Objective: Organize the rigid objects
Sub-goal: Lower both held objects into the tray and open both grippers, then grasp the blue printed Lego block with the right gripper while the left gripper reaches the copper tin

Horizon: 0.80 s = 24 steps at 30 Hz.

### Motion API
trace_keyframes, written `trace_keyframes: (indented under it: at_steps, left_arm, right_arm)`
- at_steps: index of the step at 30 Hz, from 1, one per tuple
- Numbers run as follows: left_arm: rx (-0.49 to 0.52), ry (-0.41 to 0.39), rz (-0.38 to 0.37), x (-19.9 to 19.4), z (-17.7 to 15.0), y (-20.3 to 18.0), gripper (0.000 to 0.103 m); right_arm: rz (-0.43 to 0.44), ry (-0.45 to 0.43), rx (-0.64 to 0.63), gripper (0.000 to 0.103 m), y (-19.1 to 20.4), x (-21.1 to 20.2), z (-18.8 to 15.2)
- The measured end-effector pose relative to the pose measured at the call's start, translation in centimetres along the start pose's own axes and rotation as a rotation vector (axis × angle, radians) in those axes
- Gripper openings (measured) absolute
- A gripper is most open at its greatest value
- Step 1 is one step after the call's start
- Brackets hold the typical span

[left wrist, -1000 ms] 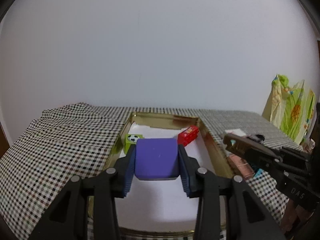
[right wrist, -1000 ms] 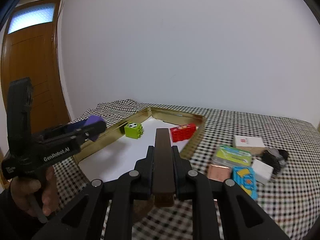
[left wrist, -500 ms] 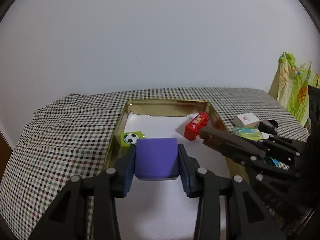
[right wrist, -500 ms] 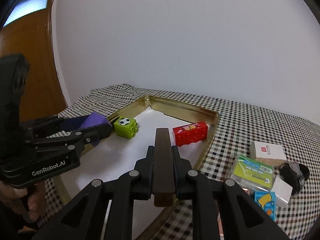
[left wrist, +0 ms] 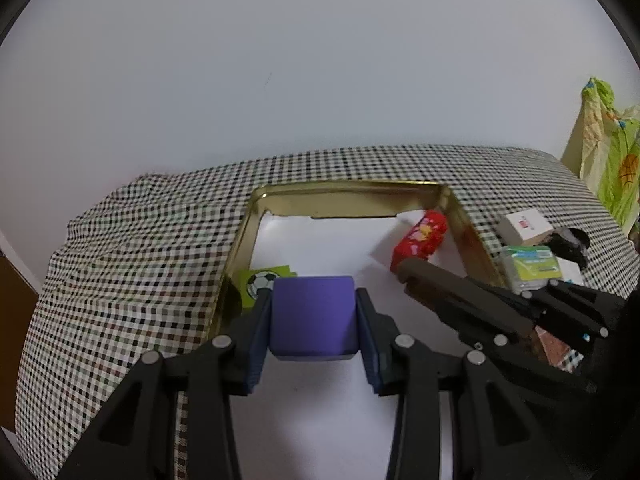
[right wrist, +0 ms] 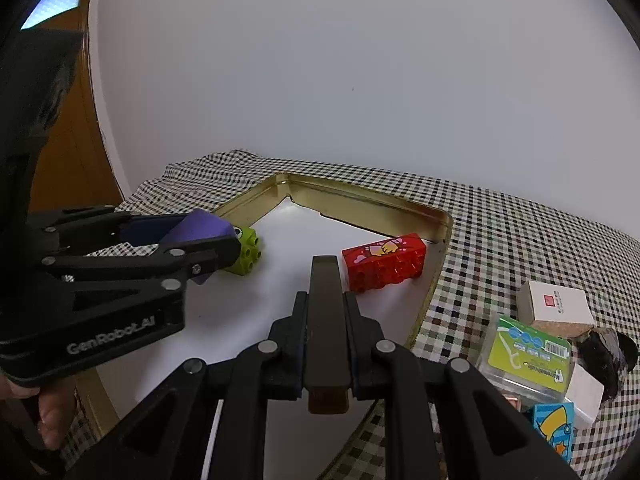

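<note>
Both your grippers moved in over tray [left wrist: 348,198]; left gripper [left wrist: 313,320] clamps purple block [left wrist: 312,312], right gripper [right wrist: 326,320] clamps brown bar [right wrist: 325,300].

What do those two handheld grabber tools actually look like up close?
Both are matte black plastic. Each fork-like frame has triangular cut-outs and round silver rivets, ending in two fingers lined with ribbed dark blue pads. The left gripper carries raised "GenRobot.AI" lettering on its side. The right gripper looks the same. No cables show.
</note>
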<state>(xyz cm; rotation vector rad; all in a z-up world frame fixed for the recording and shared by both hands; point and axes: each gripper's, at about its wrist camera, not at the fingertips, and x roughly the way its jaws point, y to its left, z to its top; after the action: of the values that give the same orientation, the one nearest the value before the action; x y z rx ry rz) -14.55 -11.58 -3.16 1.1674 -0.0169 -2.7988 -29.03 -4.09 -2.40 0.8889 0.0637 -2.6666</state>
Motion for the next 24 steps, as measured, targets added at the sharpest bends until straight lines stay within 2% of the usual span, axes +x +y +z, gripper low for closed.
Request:
trace_keyframes:
  at_steps: [7,9,10,11,12,15,16,21,24]
  left_arm:
    - [-0.009,0.002,0.021,0.3,0.2,0.1,0.04]
    - [-0.022,-0.008,0.038,0.1,0.2,0.3,0.056]
    - [-0.024,-0.016,0.041,0.0,0.2,0.3,0.07]
    - [-0.023,-0.029,0.045,-0.3,0.2,0.3,0.077]
    - [-0.017,-0.042,0.055,-0.5,0.2,0.2,0.079]
    - [-0.011,-0.055,0.064,-0.7,0.2,0.2,0.088]
    - [-0.015,-0.055,0.063,-0.6,0.2,0.3,0.091]
    - [-0.059,-0.049,0.076,-0.1,0.4,1.7,0.092]
    - [-0.087,-0.055,0.093,0.0,0.6,2.4,0.092]
  right_arm:
    - [-0.01,0.003,0.007,0.018,-0.1,0.6,0.3]
    - [-0.02,0.002,0.005,0.018,-0.1,0.8,0.4]
    - [-0.023,0.005,0.005,0.018,0.0,0.8,0.4]
    - [-0.027,0.001,0.009,0.02,-0.1,0.8,0.4]
    - [-0.027,-0.004,0.013,0.026,-0.1,0.6,0.4]
    - [-0.024,-0.031,0.024,0.053,-0.4,-0.3,0.3]
    - [-0.03,-0.043,0.027,0.058,-0.5,-0.7,0.2]
    - [-0.026,-0.084,0.071,0.06,-2.3,-3.6,-1.0]
    - [-0.073,-0.104,0.101,0.064,-4.3,-5.7,-2.5]
